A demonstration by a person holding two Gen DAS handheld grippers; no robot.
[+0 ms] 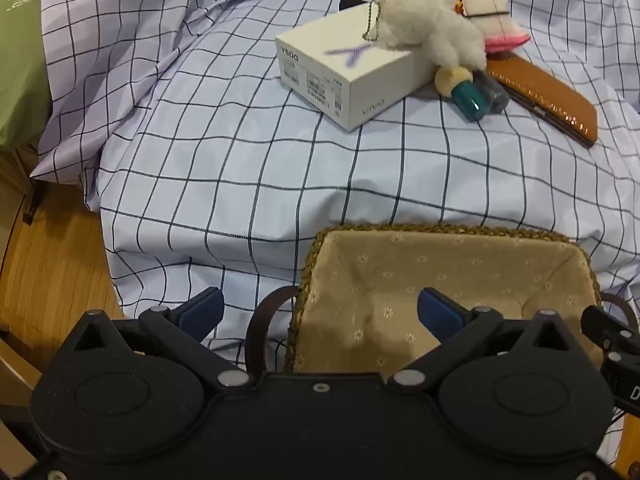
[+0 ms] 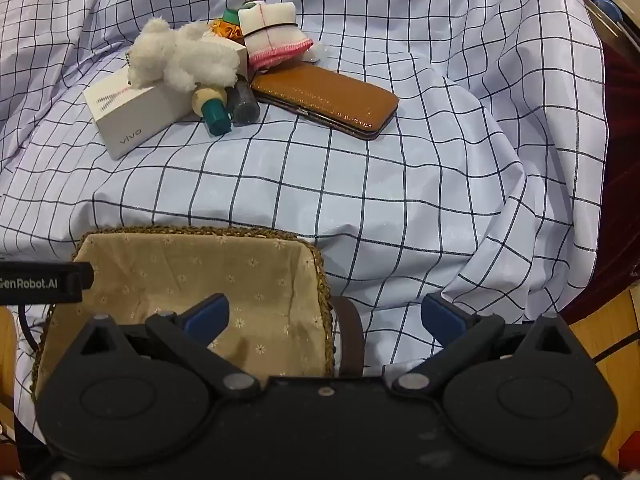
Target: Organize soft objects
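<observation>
So far we have sorted nothing: the lined wicker basket [image 1: 444, 276] sits empty at six o'clock in both wrist views, its flowered cloth bare. Our left gripper [image 1: 320, 312] hangs over the basket's left rim with its jaws spread wide and nothing between them; our right gripper [image 2: 326, 316] hangs over the basket's right rim, equally wide and empty.

Everything to be organized still lies in one heap on the checked bedsheet [image 1: 240, 152], well apart from the basket, toward one o'clock in the left view and eleven o'clock in the right. The white plush toy [image 1: 432, 28] sprawls across a white phone box [image 1: 344, 76], its keychain dangling over the lid. Just behind it, at its two o'clock, lies a folded white cloth with pink trim [image 1: 494, 20], bound by a dark band. Two small bottles [image 1: 480, 96] lean against the box, touching a brown leather case [image 1: 548, 100].

We judge the plush toy and the cloth to be the soft pieces bound for the basket; the box, bottles and case look hard. The whole job remains, starting with a reach to the heap.
</observation>
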